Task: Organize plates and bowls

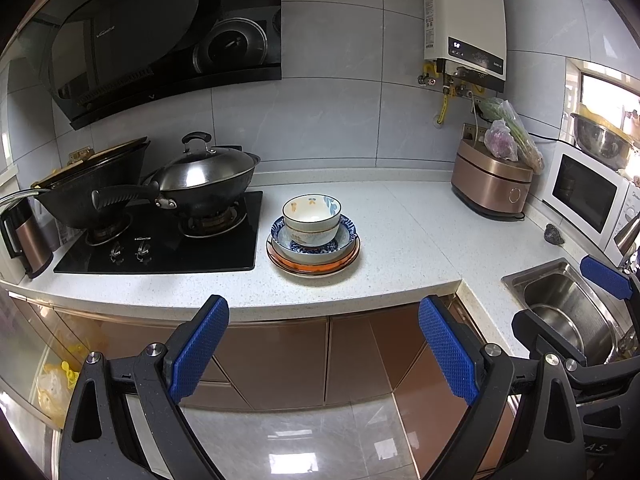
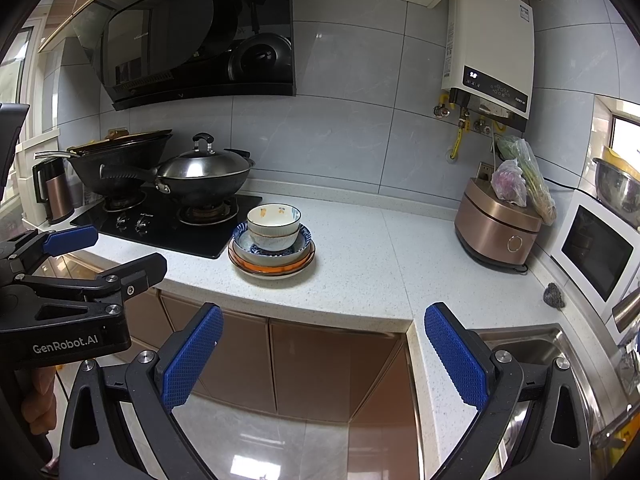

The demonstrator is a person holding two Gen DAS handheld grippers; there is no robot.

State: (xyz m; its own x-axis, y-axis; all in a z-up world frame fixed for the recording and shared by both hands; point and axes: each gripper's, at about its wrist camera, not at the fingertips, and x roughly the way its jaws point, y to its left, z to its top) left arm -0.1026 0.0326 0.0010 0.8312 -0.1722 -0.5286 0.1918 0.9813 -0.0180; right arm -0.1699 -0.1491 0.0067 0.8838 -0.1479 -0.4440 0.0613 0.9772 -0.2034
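Observation:
A stack of dishes stands on the white counter (image 1: 400, 240) beside the stove. On top is a white bowl with a flower pattern (image 1: 312, 210), nested in a second white bowl (image 1: 314, 234). Under them sits a blue patterned bowl (image 1: 344, 236), then an orange plate (image 1: 316, 266) on a white plate. The same stack shows in the right wrist view, with the top bowl (image 2: 274, 218) and the orange plate (image 2: 272, 267). My left gripper (image 1: 324, 352) is open and empty, in front of the counter edge. My right gripper (image 2: 324, 356) is open and empty, also short of the counter.
A black gas stove (image 1: 160, 244) with two woks (image 1: 204, 184) is left of the stack. A kettle (image 1: 24, 236) stands far left. A rice cooker (image 1: 494, 182), a microwave (image 1: 584, 196) and a steel sink (image 1: 568, 304) are at the right. Brown cabinets (image 1: 280, 360) are below.

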